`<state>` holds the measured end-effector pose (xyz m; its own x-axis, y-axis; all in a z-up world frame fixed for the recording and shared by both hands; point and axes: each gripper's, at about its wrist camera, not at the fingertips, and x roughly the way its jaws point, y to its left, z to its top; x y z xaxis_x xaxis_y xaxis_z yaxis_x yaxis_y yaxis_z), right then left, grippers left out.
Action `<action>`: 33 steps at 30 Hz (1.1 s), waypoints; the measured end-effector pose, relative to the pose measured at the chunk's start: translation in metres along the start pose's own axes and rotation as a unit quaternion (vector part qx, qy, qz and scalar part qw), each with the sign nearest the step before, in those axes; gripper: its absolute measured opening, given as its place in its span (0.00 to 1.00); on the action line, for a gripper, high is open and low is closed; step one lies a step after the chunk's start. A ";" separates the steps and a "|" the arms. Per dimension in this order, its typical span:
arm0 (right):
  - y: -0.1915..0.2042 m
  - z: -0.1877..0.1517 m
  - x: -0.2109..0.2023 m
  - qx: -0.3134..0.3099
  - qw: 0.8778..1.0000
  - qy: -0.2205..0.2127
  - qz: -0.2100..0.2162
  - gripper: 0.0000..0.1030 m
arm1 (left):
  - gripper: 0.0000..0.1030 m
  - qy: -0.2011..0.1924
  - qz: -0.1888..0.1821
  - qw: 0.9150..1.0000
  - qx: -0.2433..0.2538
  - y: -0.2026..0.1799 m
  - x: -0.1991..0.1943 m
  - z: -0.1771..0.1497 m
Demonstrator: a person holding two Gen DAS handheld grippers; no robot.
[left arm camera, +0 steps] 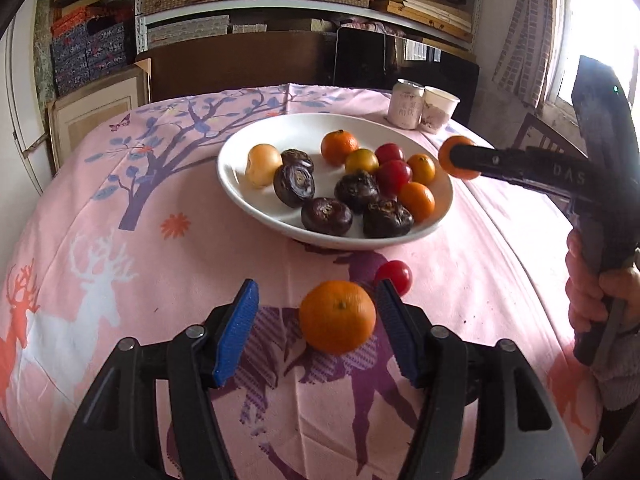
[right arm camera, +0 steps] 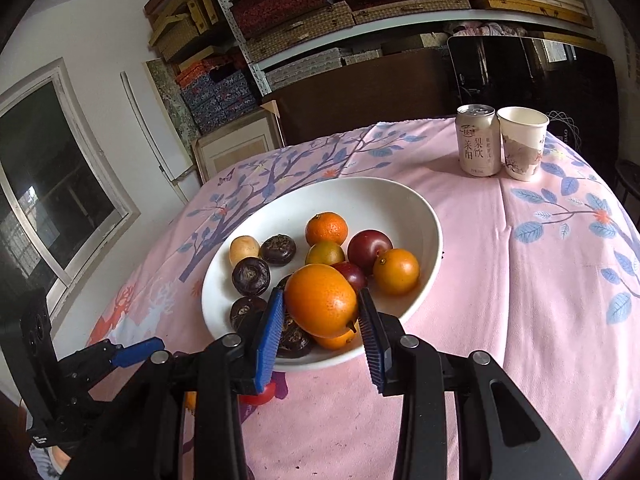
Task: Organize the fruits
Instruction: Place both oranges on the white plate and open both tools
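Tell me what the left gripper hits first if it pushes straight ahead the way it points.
Probably the orange lying on the tablecloth between the open left gripper fingers; beyond it a red tomato, then the white bowl. Depth is uncertain.

Daylight is pouring in from a window (left arm camera: 592,40) at the upper right of the left wrist view, blowing out that corner and washing the tablecloth (left arm camera: 500,216) beneath it, while both fisheye pictures are bending strongly and darkening at their rims, staying otherwise sharp.
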<state>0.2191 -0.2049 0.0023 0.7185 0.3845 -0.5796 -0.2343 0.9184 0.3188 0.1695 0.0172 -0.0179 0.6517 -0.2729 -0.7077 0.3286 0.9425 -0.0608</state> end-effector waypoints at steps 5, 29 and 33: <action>0.003 -0.004 0.000 -0.002 1.000 0.005 0.005 0.37 | 0.58 0.033 0.011 0.999 0.027 -0.012 0.022 -0.006; 0.027 0.017 0.030 -0.048 0.998 0.004 -0.027 0.37 | 0.45 -0.019 0.053 0.998 0.002 0.005 0.049 0.091; 0.022 0.023 0.043 -0.040 0.999 -0.004 -0.033 0.41 | 0.49 -0.011 0.059 0.998 0.006 0.007 0.067 0.088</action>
<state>0.2596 -0.1706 0.0013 0.7397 0.3231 -0.5903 -0.2385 0.9461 0.2191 0.2756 -0.0118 -0.0041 0.7017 -0.1647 -0.6932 0.2562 0.9662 0.0297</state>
